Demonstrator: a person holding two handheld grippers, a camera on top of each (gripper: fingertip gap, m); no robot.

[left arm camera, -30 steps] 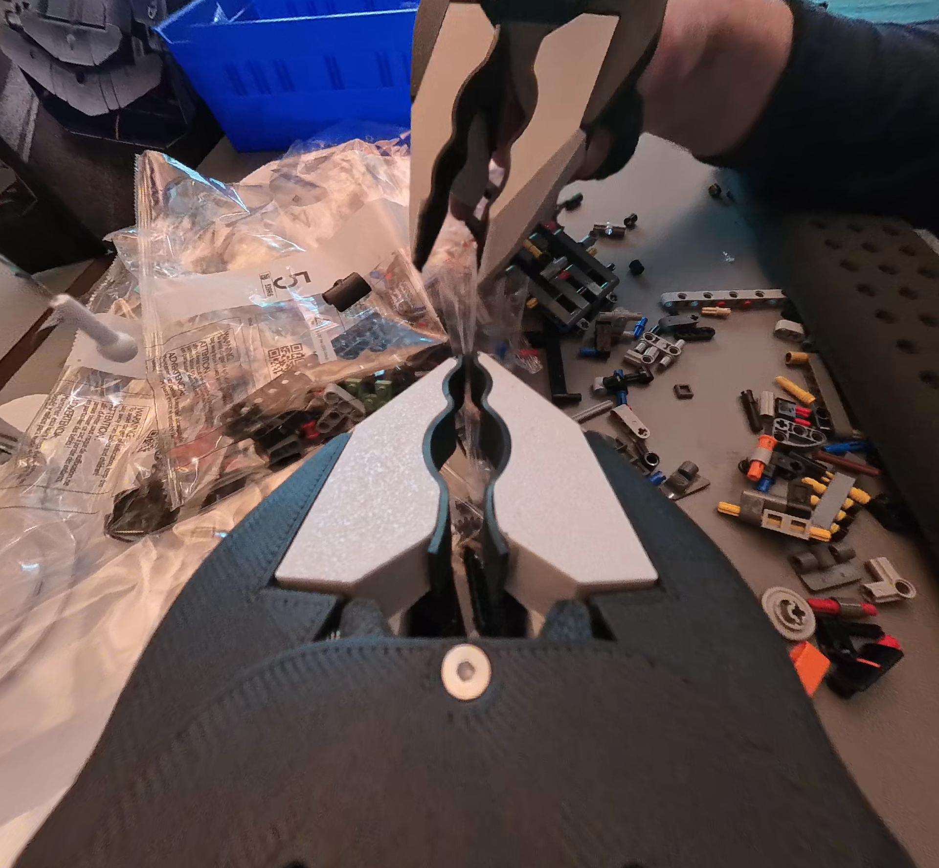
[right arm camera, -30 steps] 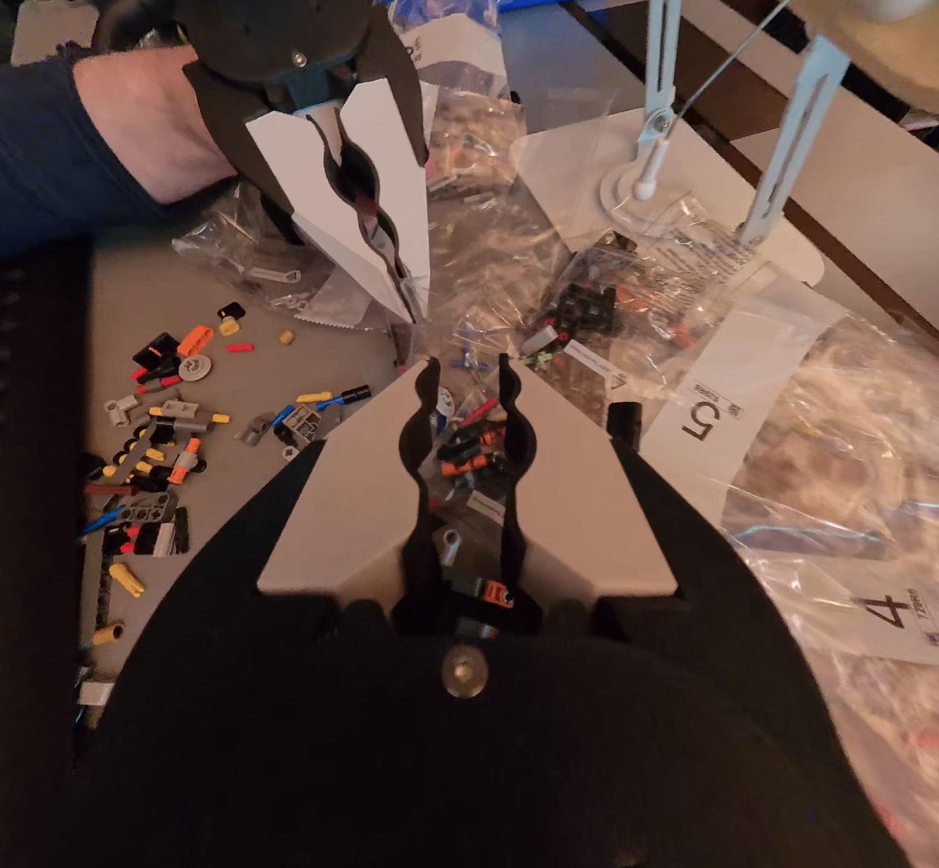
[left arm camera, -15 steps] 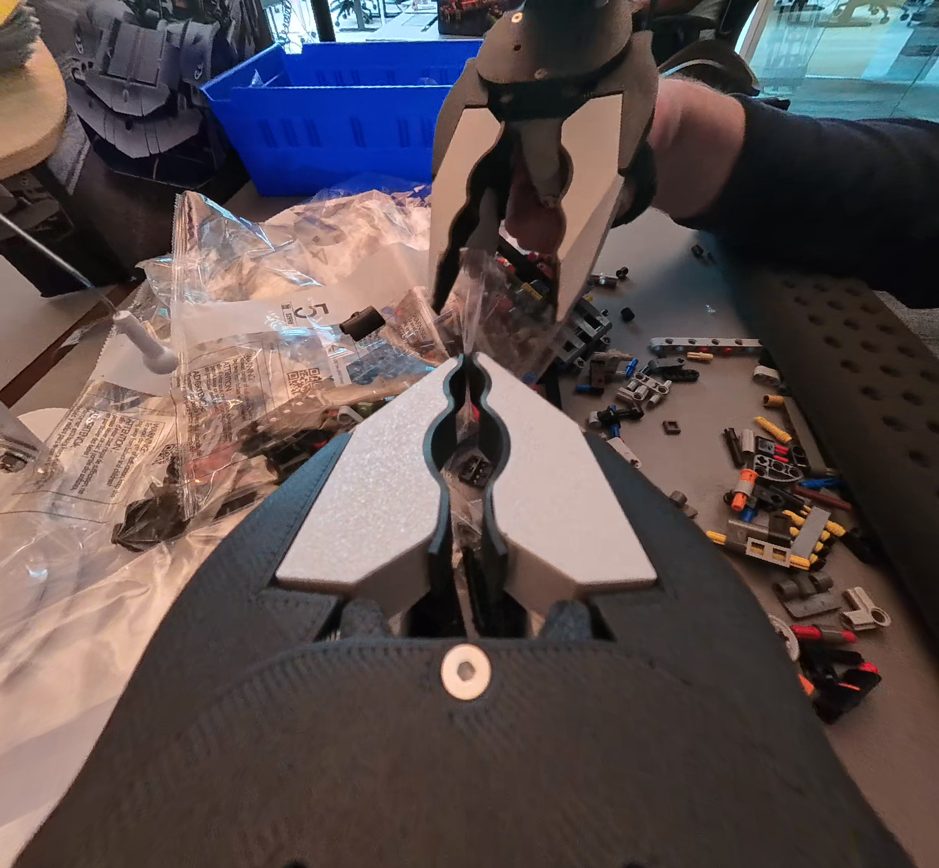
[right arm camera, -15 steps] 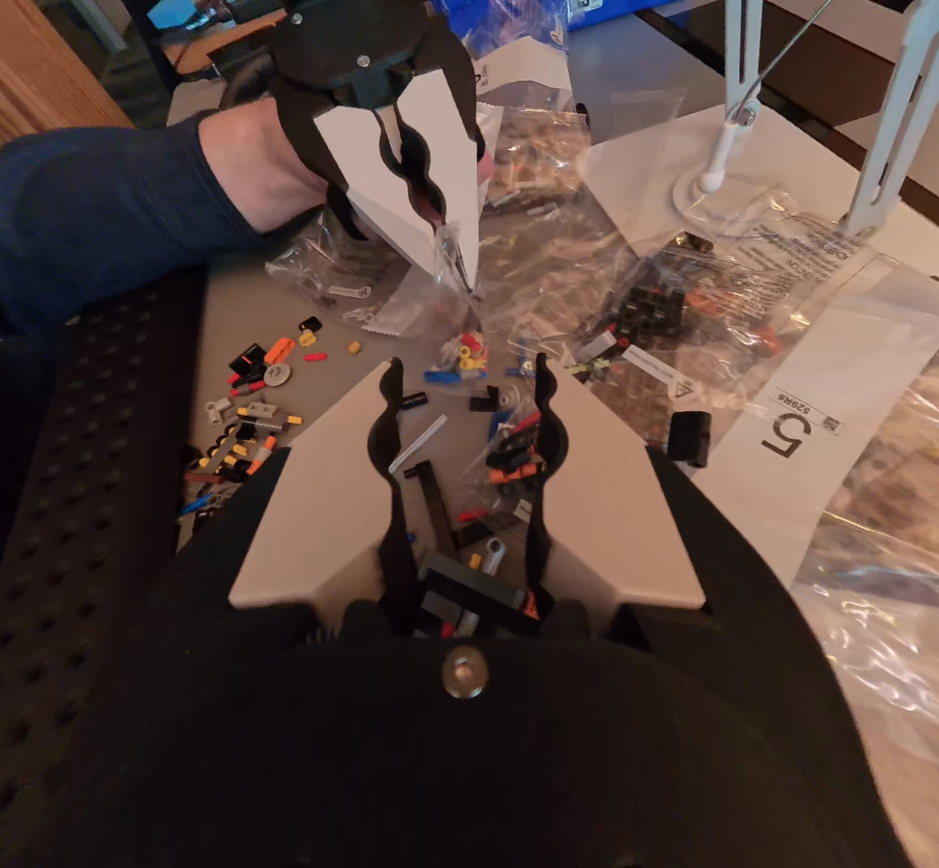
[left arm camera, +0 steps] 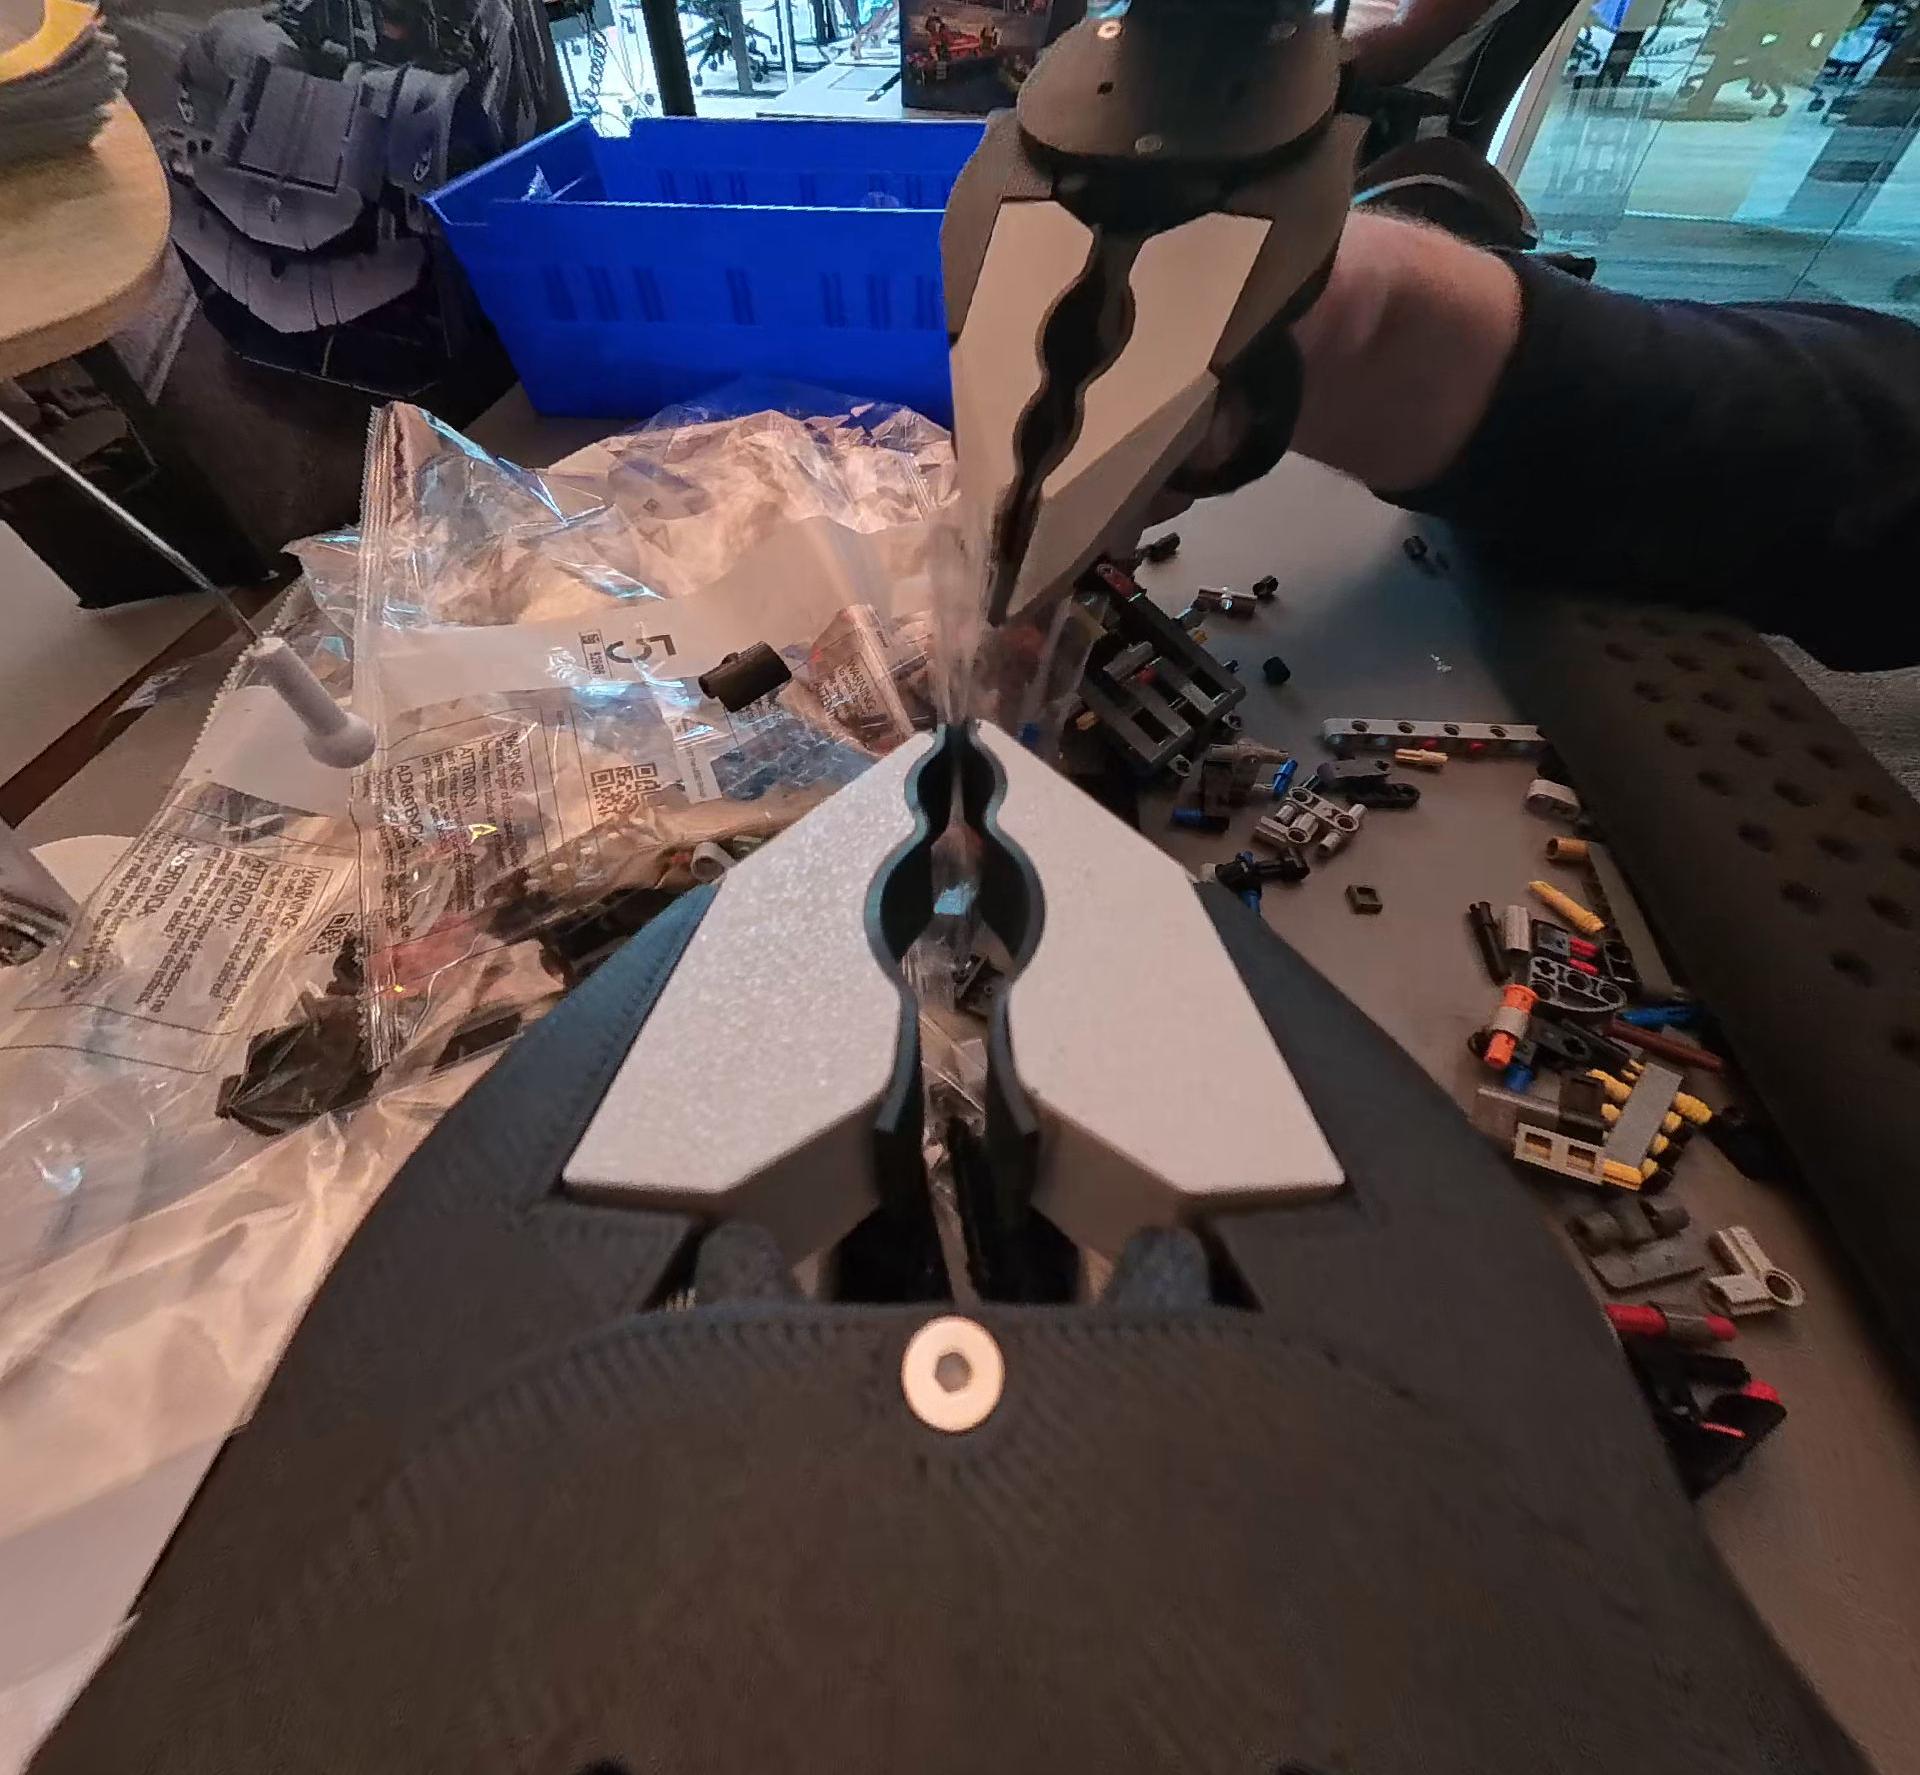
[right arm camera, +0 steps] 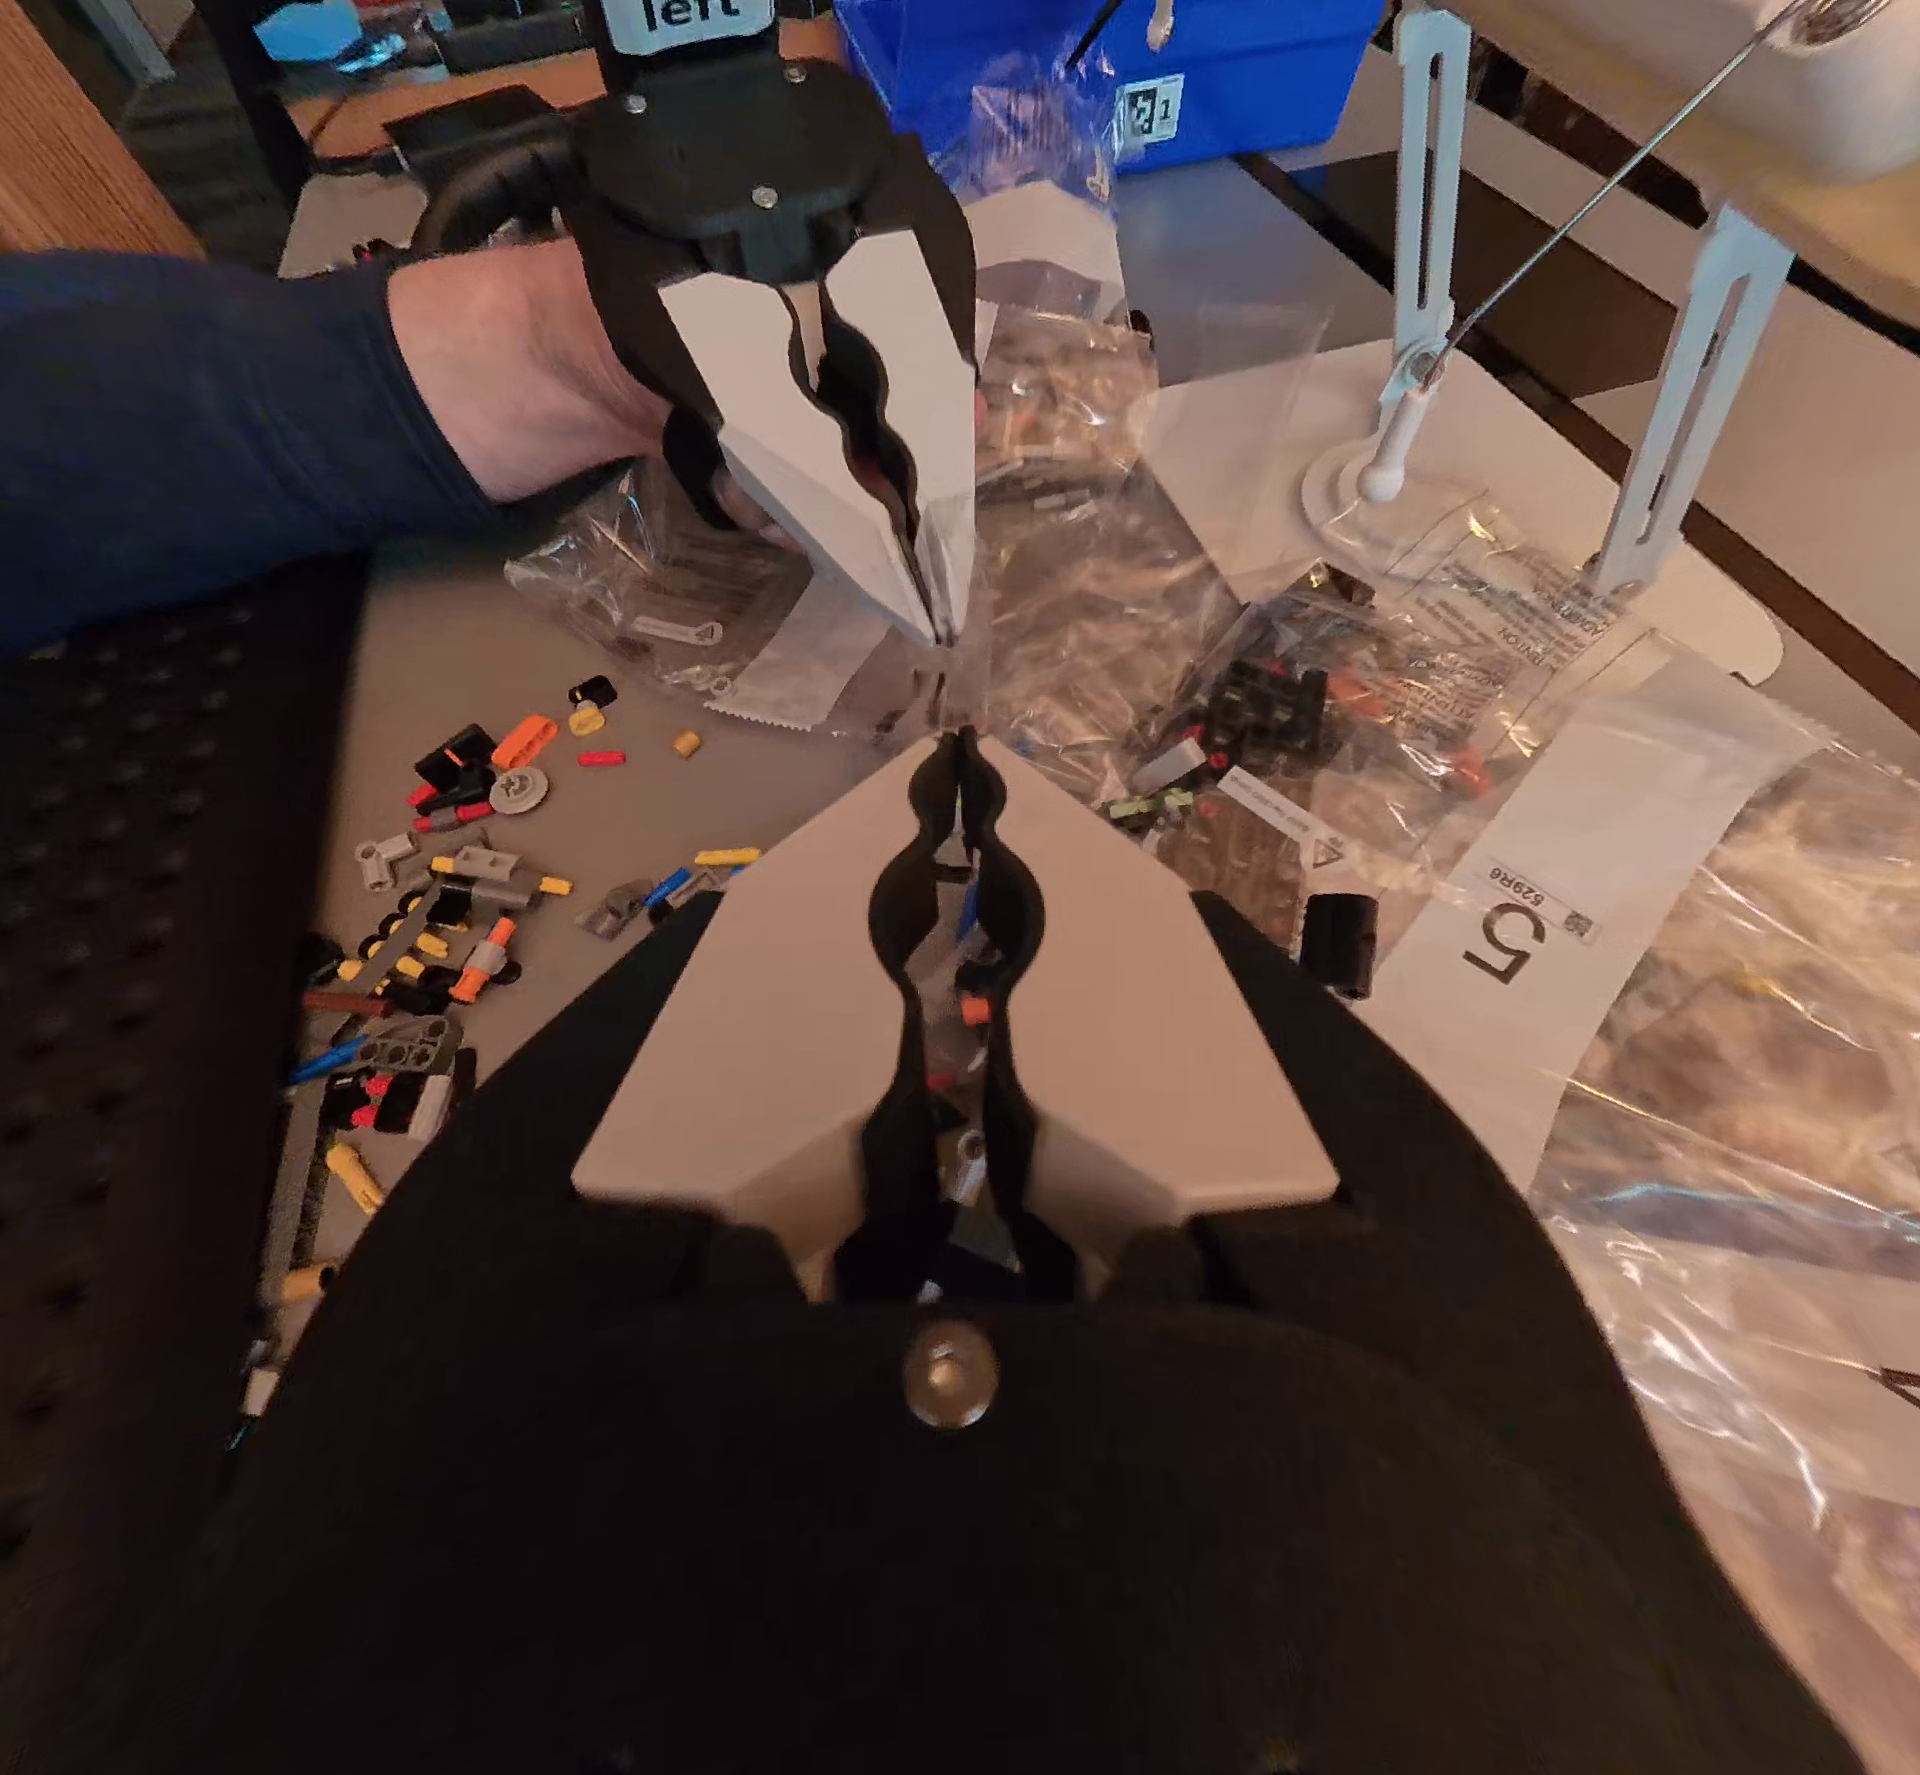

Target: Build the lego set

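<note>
A small clear plastic bag of Lego parts [left arm camera: 961, 655] hangs stretched between my two grippers above the table; it also shows in the right wrist view [right arm camera: 948, 686]. My left gripper [left arm camera: 961, 736] is shut on one edge of the bag. My right gripper [right arm camera: 956, 740] is shut on the other edge, tip to tip with the left. The right gripper [left arm camera: 1003, 598] comes down from above in the left wrist view, and the left gripper [right arm camera: 935, 629] does so in the right wrist view. Small orange and black parts [right arm camera: 974, 1003] show inside the bag behind the right fingers.
Loose Lego pieces [left arm camera: 1558, 1029] [right arm camera: 447, 894] lie on the grey table beside a black perforated pad [left arm camera: 1766, 894]. A dark frame assembly [left arm camera: 1153, 686] sits under the grippers. Numbered part bags [left arm camera: 468, 738] [right arm camera: 1507, 894] cover one side. A blue bin [left arm camera: 727, 302] and a white stand [right arm camera: 1434, 271] are behind. The grippers are tip to tip, or close to it.
My right gripper was open around the bag and has shut on it. Both grippers have lifted a little, and the bag is now pulled taut between them.
</note>
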